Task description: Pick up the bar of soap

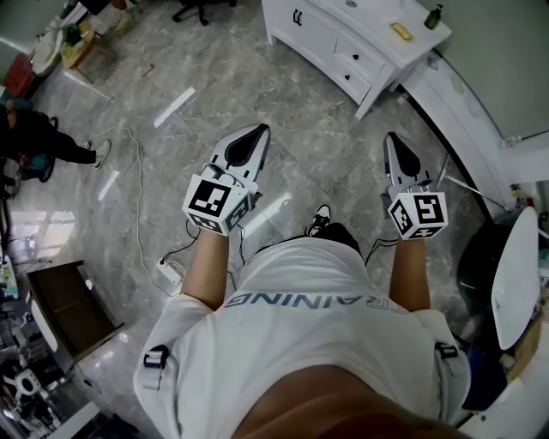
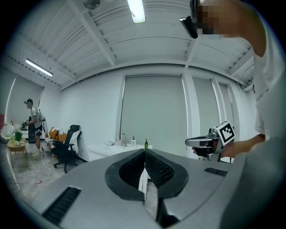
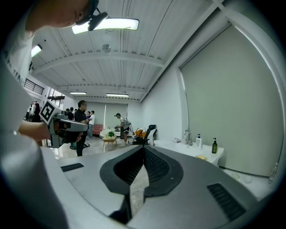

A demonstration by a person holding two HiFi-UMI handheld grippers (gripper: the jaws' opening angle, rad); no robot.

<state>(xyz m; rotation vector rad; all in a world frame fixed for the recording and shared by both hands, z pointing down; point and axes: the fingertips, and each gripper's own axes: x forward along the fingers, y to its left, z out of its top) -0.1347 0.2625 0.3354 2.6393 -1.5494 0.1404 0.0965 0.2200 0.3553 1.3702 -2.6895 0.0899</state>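
Head view — left gripper (image 1: 258, 130), right gripper (image 1: 391, 137): ribbed jaws pressed together, empty; yellow soap bar (image 1: 401, 32) atop white cabinet (image 1: 324, 33).

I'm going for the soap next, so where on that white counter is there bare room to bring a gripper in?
Bare: the front strip of the counter beside the yellow soap, above the drawers. Crowded: behind the soap, where the green bottle and white pump bottle stand by the wall.
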